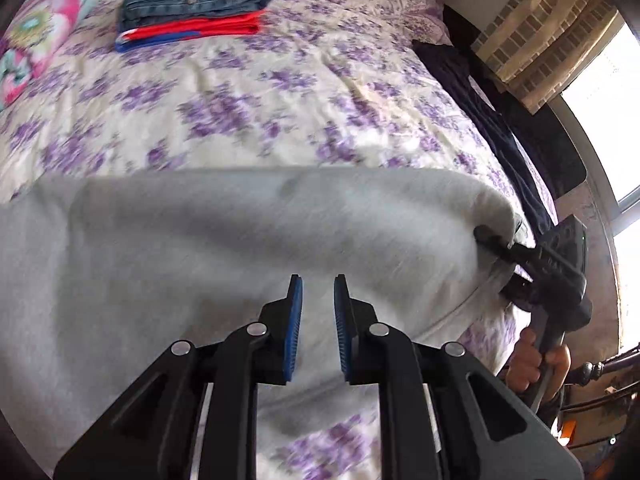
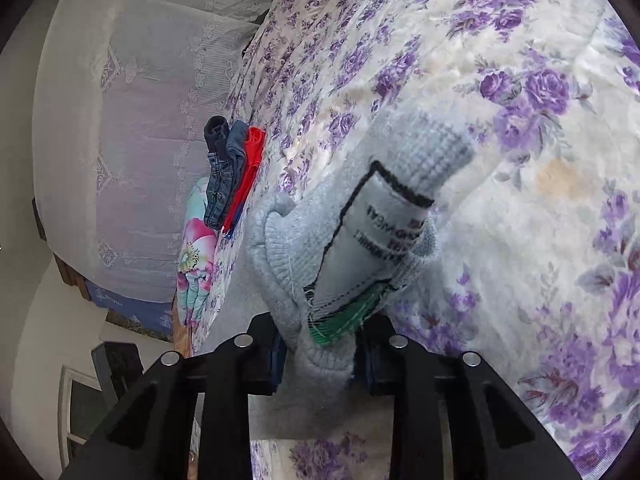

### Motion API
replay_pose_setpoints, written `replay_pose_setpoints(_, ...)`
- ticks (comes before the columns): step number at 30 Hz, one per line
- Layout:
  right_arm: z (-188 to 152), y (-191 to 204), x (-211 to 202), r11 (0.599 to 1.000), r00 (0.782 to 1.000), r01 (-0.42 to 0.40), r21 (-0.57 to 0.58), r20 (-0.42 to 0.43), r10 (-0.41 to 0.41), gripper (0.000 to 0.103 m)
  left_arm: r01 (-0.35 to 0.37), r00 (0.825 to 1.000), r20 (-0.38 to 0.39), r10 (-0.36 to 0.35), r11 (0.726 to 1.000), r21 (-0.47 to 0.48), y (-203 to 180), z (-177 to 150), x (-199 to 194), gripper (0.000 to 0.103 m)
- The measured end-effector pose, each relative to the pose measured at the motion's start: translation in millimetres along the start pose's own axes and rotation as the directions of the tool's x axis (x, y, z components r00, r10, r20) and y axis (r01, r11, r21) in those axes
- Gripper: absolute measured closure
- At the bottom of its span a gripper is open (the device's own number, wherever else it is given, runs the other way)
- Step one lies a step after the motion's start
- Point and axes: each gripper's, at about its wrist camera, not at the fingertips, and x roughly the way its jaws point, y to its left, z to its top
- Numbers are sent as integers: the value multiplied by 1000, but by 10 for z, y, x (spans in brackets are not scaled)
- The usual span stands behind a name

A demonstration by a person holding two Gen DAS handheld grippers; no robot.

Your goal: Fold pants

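Observation:
Grey pants (image 1: 200,240) lie spread across the near part of the floral bed cover (image 1: 280,100). My left gripper (image 1: 318,284) hovers over them, its blue pads a narrow gap apart with no cloth pinched between them. At the right, my right gripper (image 1: 486,236) grips the pants' far corner, with a person's hand (image 1: 532,356) on its handle. In the right wrist view, the right gripper (image 2: 320,356) is shut on the ribbed waistband of the grey pants (image 2: 288,248). The sewn-in label (image 2: 380,232) is turned outward.
A stack of folded clothes (image 1: 196,4), denim over red and blue, sits at the far side of the bed; it also shows as the folded stack (image 2: 232,172). A flowered pillow (image 1: 40,32) lies beside it. A dark garment (image 1: 480,100) hangs along the bed's right edge, below a window (image 1: 624,120).

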Motion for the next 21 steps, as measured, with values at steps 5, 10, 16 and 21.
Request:
replay_pose_setpoints(5, -33, 41, 25, 998, 998, 56, -40, 20, -55, 75, -64, 996, -55, 71, 992, 110, -656, 348, 663, 85)
replay_pose_setpoints(10, -16, 1, 40, 998, 999, 54, -30, 12, -53, 77, -145, 989, -1, 147, 974, 174, -826, 113, 761, 81)
replay_pose_setpoints(16, -47, 19, 45, 996, 997, 73, -43, 26, -72, 76, -94, 995, 29, 90, 975, 201, -903, -414, 571, 81)
replay_pose_setpoints(21, -69, 220, 42, 980, 985, 166, -109, 55, -161, 76, -14, 999, 34, 11, 993, 116, -758, -389, 566, 81)
